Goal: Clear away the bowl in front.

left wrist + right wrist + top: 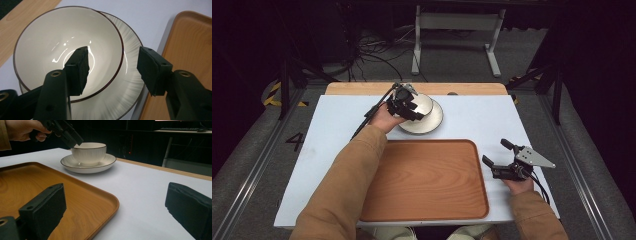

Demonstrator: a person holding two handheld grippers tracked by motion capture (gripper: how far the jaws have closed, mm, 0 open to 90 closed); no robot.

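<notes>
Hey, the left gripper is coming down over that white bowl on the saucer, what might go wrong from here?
The left gripper straddles the rim of the white ceramic bowl with a dark rim line, one jaw inside, one outside, not yet pressing. A thin rim pinch may slip on the glossy glaze.

The bowl sits loose on the ribbed white saucer, so a tilted lift might drag or rattle the saucer.

The wooden tray has a raised edge; a low carry could clip it.

Bright overhead light falls on the table, with dark surroundings; glare streaks inside the bowl (nearby jaws slightly soft).
</notes>
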